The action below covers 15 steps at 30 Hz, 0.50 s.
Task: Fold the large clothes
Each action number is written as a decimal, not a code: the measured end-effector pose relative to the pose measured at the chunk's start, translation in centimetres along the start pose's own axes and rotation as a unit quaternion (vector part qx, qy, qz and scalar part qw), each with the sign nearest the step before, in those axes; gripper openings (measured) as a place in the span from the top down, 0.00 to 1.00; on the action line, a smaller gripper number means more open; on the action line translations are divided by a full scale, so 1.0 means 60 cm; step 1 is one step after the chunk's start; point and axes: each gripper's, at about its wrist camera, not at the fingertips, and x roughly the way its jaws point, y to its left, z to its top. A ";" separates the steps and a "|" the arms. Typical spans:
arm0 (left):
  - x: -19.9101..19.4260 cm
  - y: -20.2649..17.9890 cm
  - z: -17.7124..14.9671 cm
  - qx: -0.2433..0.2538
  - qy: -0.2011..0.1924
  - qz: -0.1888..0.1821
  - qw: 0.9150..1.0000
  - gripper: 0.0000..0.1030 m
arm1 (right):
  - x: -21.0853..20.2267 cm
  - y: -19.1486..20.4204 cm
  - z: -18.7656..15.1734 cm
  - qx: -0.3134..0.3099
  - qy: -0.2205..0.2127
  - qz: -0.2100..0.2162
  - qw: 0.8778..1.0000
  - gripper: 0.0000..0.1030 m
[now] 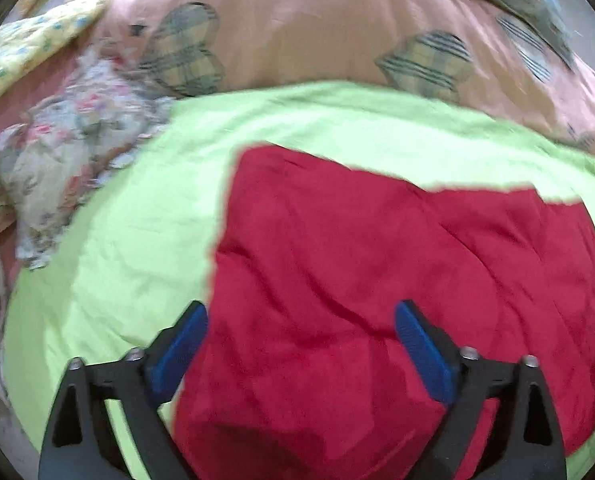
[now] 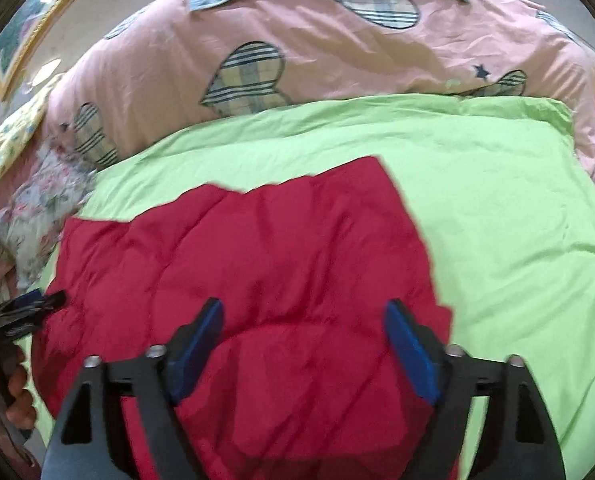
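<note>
We are holding the left gripper (image 1: 301,332) above the crumpled red quilted garment (image 1: 377,280), its blue-padded jaws standing wide apart and gripping nothing. We are holding the right gripper (image 2: 303,332) over the same garment (image 2: 257,264), its jaws likewise spread wide and empty, with red fabric lying beneath the gap. The garment is lying flat on the lime-green sheet (image 2: 497,208), which is covering the near part of the bed. Beyond it, the pink duvet with plaid heart patches (image 2: 297,52) is bunching up, and a floral frilled cushion (image 1: 65,160) is resting at the sheet's left edge.
</note>
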 end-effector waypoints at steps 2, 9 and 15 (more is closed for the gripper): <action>0.015 0.027 0.014 -0.021 0.007 0.012 1.000 0.02 | 0.015 -0.011 0.015 -0.003 0.012 -0.011 1.000 0.10; 0.102 0.069 0.029 -0.077 0.086 -0.138 0.984 0.43 | 0.089 -0.036 0.027 0.022 0.079 0.021 0.996 0.21; 0.100 0.027 0.040 -0.031 0.078 -0.153 0.985 0.79 | 0.062 -0.003 0.030 -0.020 0.043 0.024 0.999 0.85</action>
